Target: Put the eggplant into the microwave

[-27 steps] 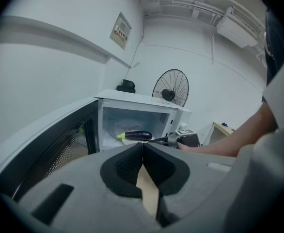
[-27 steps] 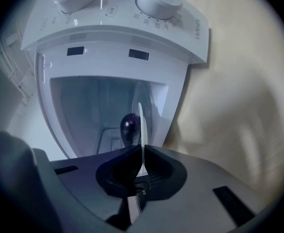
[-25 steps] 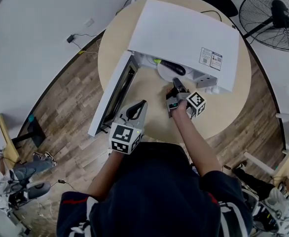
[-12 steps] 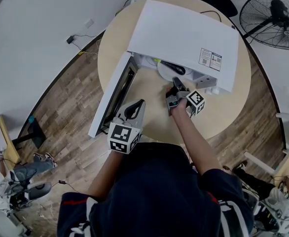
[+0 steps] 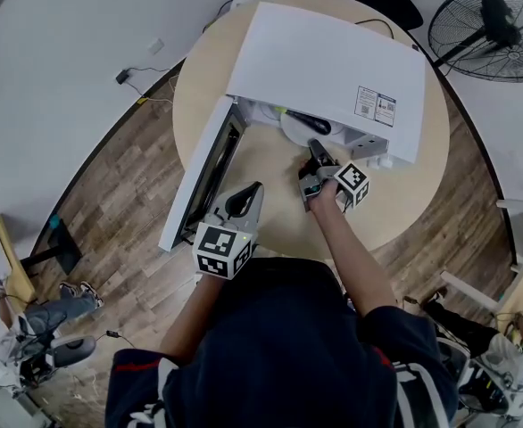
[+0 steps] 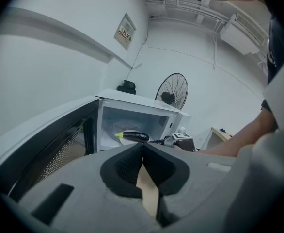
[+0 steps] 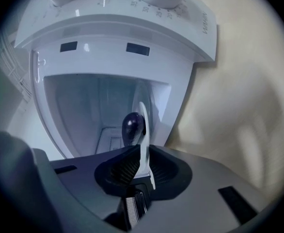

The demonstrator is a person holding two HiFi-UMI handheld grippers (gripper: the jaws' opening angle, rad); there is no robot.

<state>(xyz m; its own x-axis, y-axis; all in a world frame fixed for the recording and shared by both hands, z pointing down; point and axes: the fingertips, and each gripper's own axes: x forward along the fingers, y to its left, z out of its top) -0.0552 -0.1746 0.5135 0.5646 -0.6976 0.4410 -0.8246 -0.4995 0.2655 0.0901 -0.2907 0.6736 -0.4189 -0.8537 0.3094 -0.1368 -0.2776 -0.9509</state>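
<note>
The eggplant (image 5: 308, 123) lies on the plate (image 5: 291, 133) inside the microwave (image 5: 333, 61), just beyond the right gripper (image 5: 315, 150), which pinches the plate rim; almost nothing has moved.

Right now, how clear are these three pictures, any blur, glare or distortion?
Head view: sharp and evenly lit, the edge of the floor bowed by the wide lens. Left gripper view: fisheye with dark corners, yet the eggplant reads clearly. Right gripper view: dim and soft, the eggplant and the plate in the jaws blurred.
</note>
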